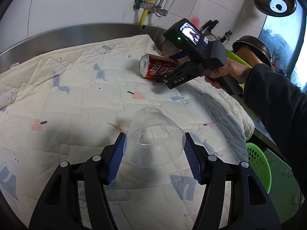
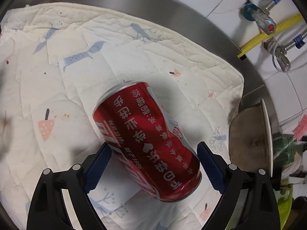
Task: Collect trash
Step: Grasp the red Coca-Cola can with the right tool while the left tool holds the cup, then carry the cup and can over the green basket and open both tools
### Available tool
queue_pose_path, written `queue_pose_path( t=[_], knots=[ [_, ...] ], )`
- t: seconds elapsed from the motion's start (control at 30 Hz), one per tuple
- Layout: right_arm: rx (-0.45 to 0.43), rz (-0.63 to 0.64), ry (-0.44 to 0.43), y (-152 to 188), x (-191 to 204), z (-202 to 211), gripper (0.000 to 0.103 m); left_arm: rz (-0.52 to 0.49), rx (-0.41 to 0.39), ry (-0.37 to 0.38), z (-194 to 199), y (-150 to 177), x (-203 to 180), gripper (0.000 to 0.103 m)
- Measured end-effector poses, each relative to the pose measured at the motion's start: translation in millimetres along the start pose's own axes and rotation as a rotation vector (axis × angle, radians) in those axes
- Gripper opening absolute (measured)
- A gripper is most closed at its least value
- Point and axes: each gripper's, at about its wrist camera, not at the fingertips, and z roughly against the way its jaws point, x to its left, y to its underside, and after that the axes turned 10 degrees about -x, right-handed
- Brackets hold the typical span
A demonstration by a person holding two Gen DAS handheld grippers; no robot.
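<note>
A clear plastic cup (image 1: 153, 140) lies on its side on the quilted cloth (image 1: 76, 99), its mouth toward me. My left gripper (image 1: 154, 143) straddles the cup's rim, its blue pads (image 1: 117, 157) touching or nearly touching each side. A dented red cola can (image 2: 149, 143) lies on its side on the cloth; it also shows in the left wrist view (image 1: 159, 68). My right gripper (image 2: 153, 153) straddles the can, its blue pads (image 2: 209, 163) close to it on both sides with small gaps showing. In the left wrist view the right gripper (image 1: 172, 61) sits at the can.
A steel counter rim (image 1: 76, 32) and tiled wall with valves and a yellow hose (image 1: 147, 5) lie behind the cloth. A steel bowl (image 2: 249, 140) stands on edge right of the can. A green basket (image 1: 259, 166) sits below the counter's right edge.
</note>
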Motion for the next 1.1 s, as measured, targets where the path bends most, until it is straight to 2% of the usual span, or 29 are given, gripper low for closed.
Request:
queue_pose_path(
  t=[0.2,0.43,0.67,0.87,1.1],
  knots=[
    [0.013,-0.061,-0.018,3,-1,10,0.081,0.008,-0.004,-0.002,1,0,2,0.06],
    [-0.037,-0.199,-0.085,18,15,49,0.078,0.005,-0.024,-0.006,10,-6,1,0.06],
    [-0.057,-0.344,-0.098,53,48,90,0.074,0.001,-0.038,-0.016,32,-9,-3,0.06],
    [-0.127,-0.476,-0.115,91,82,137,0.072,-0.002,-0.064,-0.012,56,-10,-13,0.06],
    [-0.207,-0.602,-0.039,139,124,190,0.07,-0.037,-0.08,0.019,81,-9,-36,0.06]
  ],
)
